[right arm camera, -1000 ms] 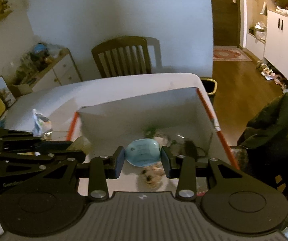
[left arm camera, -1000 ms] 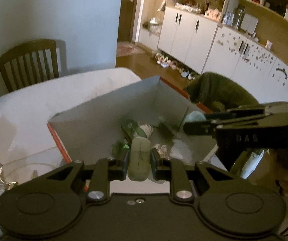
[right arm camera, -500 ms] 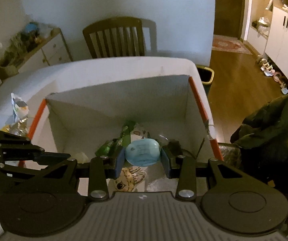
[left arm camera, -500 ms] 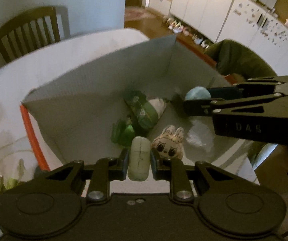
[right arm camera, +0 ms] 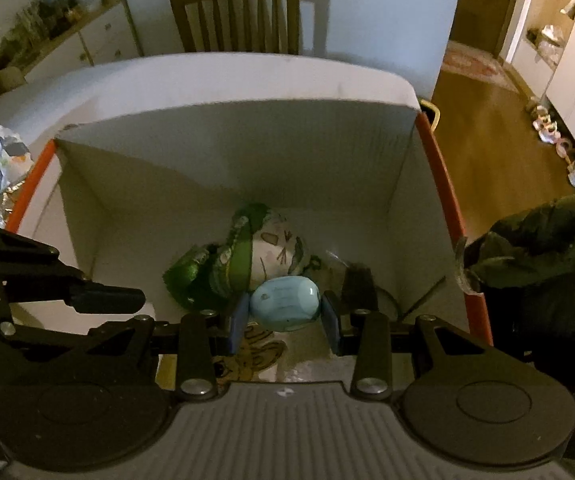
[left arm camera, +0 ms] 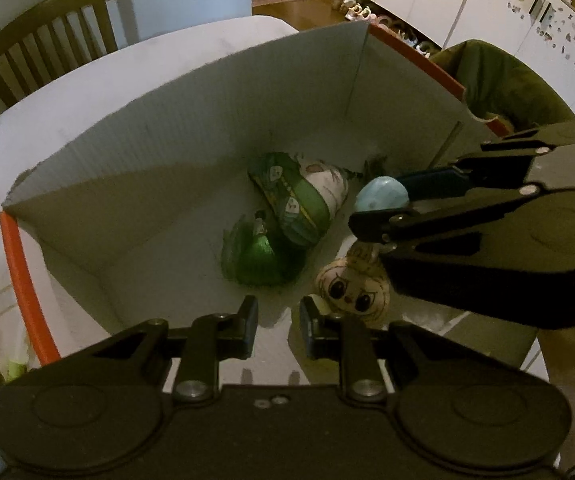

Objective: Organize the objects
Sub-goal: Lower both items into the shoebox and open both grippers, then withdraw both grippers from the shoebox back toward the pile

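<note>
R gripper (right arm camera: 284, 323) was over the box (right arm camera: 231, 148), jaws clenched on a pale blue oval case (right arm camera: 285, 309); seen from the L wrist cam too, the case (left arm camera: 381, 199) sat at the jaw tips, above the box floor toward its right wall. The case's long axis ran jaw to jaw, i.e. across the gripper, broad face toward the cam; can't tell which end is the front. L gripper (left arm camera: 274, 322) hung over the near edge of the box w/ jaws released, nothing between them. A pale sliver showed just beside its right jaw, too hidden to name. Straight below the case, on the box floor: a green-and-white pouch (right arm camera: 265, 254) lying diagonal toward the back wall, a shiny green wrapper (left arm camera: 261, 254) touching it on the near-left side, a plush doll face (left arm camera: 353, 294) at the near edge, just beside the L jaws. Judgement: the next move is a drop, so what matters is that the case was directly above the pile w/ walls well apart on each side; R is the only arm on it, and letting go should land it on or next to the pouch. Risk: it may roll off the rounded pouch. The box sat on a white surface (right arm camera: 215, 76) w/ a foil snack bag (right arm camera: 9, 156) off its left edge and a chair (right arm camera: 239, 16) behind.
</note>
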